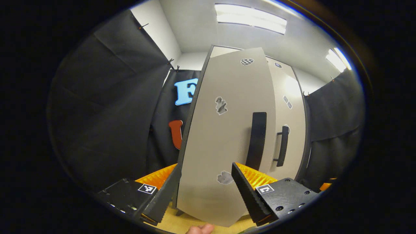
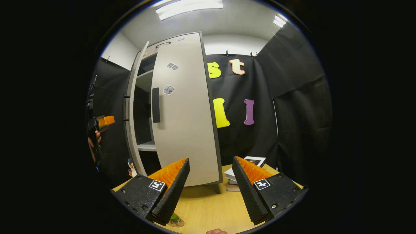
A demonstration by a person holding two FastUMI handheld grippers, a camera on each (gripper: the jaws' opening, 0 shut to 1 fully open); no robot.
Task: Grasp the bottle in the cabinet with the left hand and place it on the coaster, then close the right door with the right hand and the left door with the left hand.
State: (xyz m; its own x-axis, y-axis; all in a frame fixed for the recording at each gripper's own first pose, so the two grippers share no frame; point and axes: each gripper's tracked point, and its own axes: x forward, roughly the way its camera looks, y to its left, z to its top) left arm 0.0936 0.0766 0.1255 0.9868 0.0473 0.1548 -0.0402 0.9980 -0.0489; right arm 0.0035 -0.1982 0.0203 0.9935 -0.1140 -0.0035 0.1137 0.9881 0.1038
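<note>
Fingers of my left gripper (image 1: 201,185) spread, straddling the left door (image 1: 224,136), which is ajar; right gripper (image 2: 211,185) released over the desk (image 2: 208,208); right door (image 2: 185,123) closed.

Grey cabinet (image 2: 182,130): right door (image 2: 187,113) shut, left door (image 1: 224,139) ajar.

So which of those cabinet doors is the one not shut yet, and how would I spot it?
Start at the tall pale cabinet standing on the wooden table. In the right gripper view its left door swings outward, leaving a dark gap with shelves showing. The right door beside it lies shut, with a broad flat black handle, while the left door's is a thin bar.
</note>
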